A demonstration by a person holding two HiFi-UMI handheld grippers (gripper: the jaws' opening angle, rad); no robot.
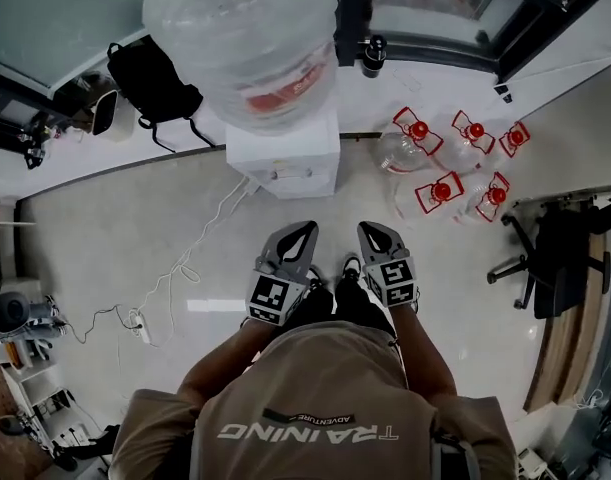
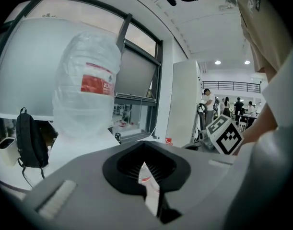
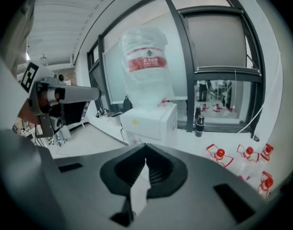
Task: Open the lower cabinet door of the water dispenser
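The white water dispenser (image 1: 283, 158) stands ahead of me against the wall, with a big clear bottle (image 1: 247, 38) on top. From this steep angle its lower cabinet door is hidden. My left gripper (image 1: 305, 230) and right gripper (image 1: 369, 230) are held side by side over the floor, a short way in front of the dispenser and touching nothing. Both have their jaws together and hold nothing. In the left gripper view the left gripper (image 2: 144, 164) points past the bottle (image 2: 88, 90). In the right gripper view the right gripper (image 3: 145, 161) points at the dispenser (image 3: 153, 123).
Several empty water bottles with red handles (image 1: 450, 163) lie on the floor to the dispenser's right. A black backpack (image 1: 150, 83) leans to its left. An office chair (image 1: 555, 258) stands far right. A white cable and power strip (image 1: 140, 326) trail across the floor at left.
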